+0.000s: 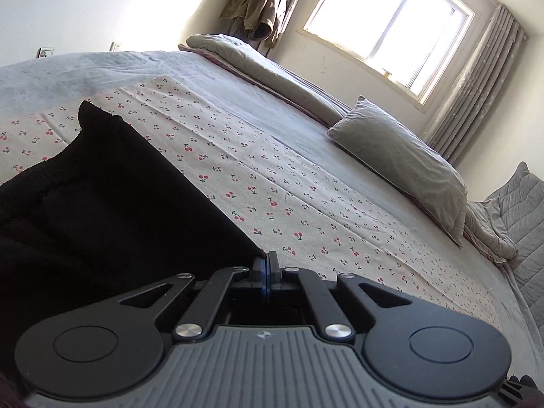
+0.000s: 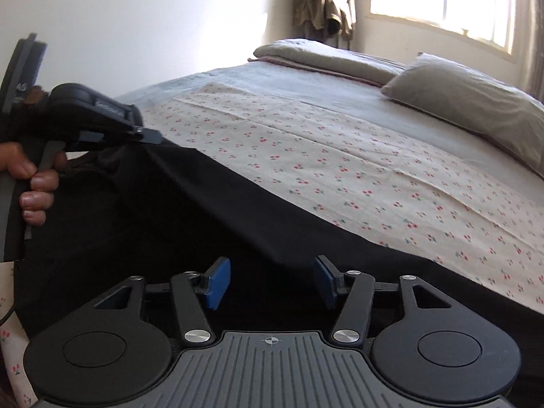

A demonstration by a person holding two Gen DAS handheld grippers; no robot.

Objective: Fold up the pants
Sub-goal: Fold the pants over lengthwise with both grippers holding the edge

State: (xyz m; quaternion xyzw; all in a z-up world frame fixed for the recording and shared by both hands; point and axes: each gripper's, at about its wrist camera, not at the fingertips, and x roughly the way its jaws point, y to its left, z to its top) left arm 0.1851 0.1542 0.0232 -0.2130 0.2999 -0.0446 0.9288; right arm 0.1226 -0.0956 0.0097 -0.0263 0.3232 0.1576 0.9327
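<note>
From the left wrist camera we see the left hand-held gripper (image 1: 267, 265) with its blue pads pressed flat together, pinching the edge of the black pants (image 1: 112, 197) right at the fabric's near corner. The pants spread away to the left over the cherry-print sheet (image 1: 272, 183) on the bed (image 1: 102, 64), and their elastic waistband stands up in a ridge; the cloth is so dark that we can read almost no folds in it, and its lower part runs out of the picture. Beyond lie a grey pillow (image 1: 401, 156) and a folded quilt (image 1: 272, 68) (the window (image 1: 391, 17) behind them is blown out to white). From the right wrist camera the right hand-held gripper (image 2: 272, 280) stands with its jaws apart, a clear gap between the blue pads (image 2: 217, 280), holding nothing, though the pants (image 2: 204, 221) lie just beneath and ahead of it. At upper left we see the left hand-held gripper (image 2: 153, 136) from the side, its tip clamped on a raised peak of the fabric, with the person's hand (image 2: 34, 176) around its handle. We cannot tell where the pants end on the right, because the frame cuts them off, and the sheet (image 2: 340, 156) shows only beyond their far edge.
</note>
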